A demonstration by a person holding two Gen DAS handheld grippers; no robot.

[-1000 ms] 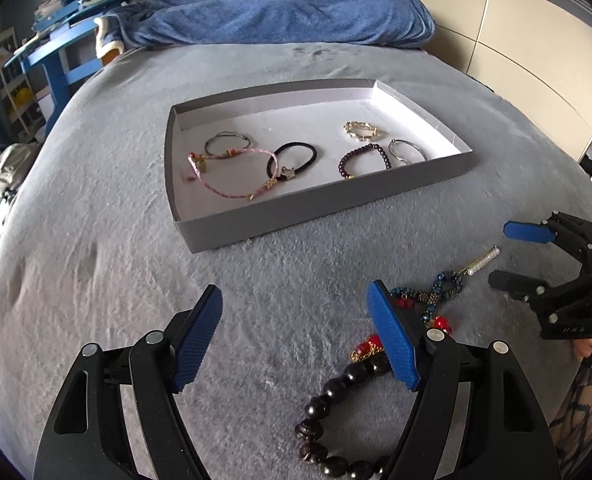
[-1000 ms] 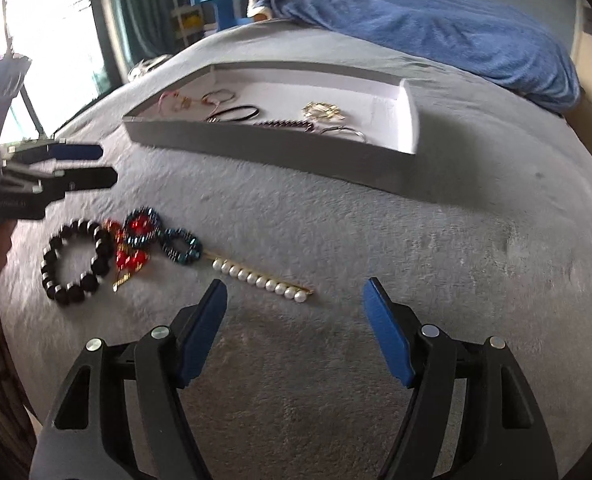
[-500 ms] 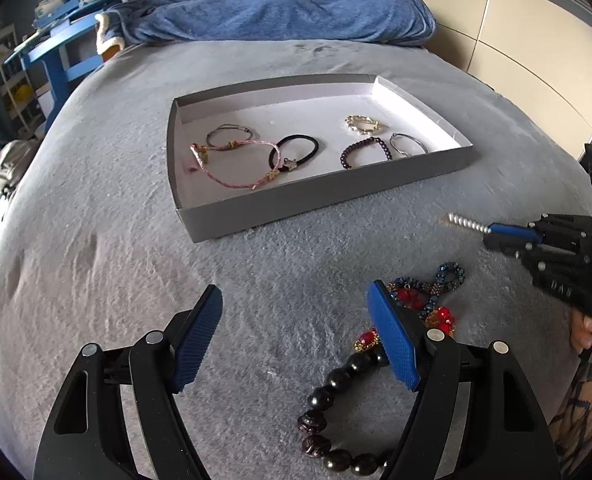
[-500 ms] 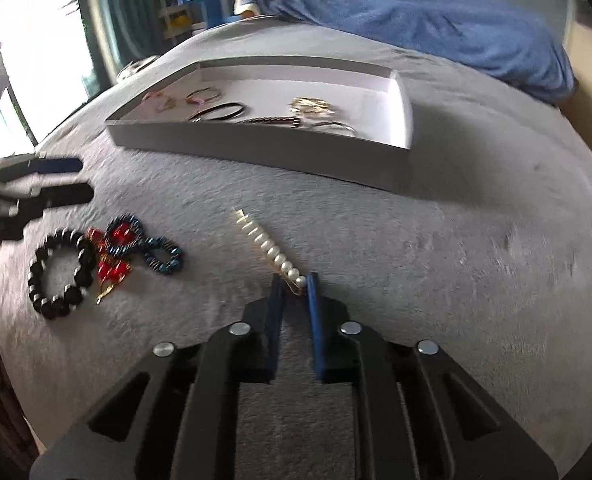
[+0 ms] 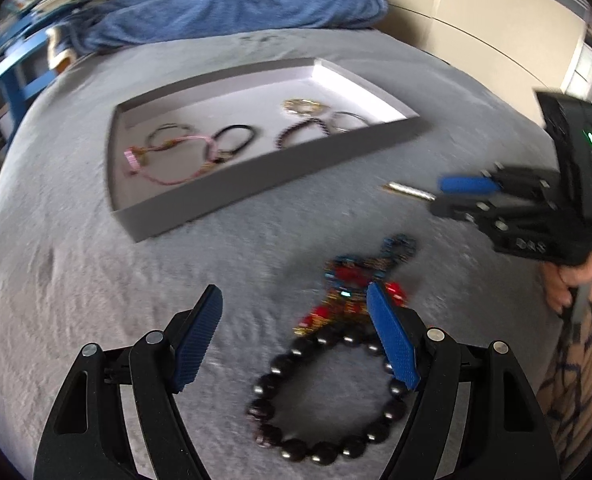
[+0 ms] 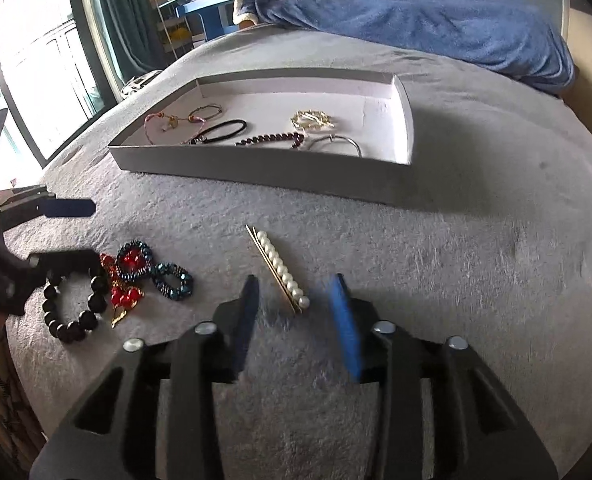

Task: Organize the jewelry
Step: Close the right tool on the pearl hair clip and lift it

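The right gripper [image 6: 293, 316] stands with its jaws parted on either side of the near end of the pearl clip [image 6: 281, 270], which lies flat on the grey bed [image 6: 476, 260]; nothing is in its grasp. I'd say the step in hand is getting that clip into the tray [image 6: 255, 170]. The next move, as I judge it, is to close on the clip's near end, lift it over the tray's near wall and set it down inside. The clip is thin and lies flat on soft fabric, so the pads would have to go low to catch it.

The left gripper [image 5: 296, 340] is also wide open and empty, hovering over the black bracelet [image 5: 328, 396], which lies on the bed at the near left. Just beyond that bracelet is a tangle of red beads [image 6: 125, 280] and two blue rings [image 6: 173, 280], touching one another; they may come up together if grabbed carelessly.

The tray sits farther back and holds a pink cord [image 6: 163, 128], a black band [image 6: 225, 130], a dark bead string [image 6: 271, 138], a gold piece [image 6: 312, 119] and a silver hoop [image 6: 336, 144]. Its right end is bare. A blue blanket [image 6: 436, 20] lies at the far end, out of the way.
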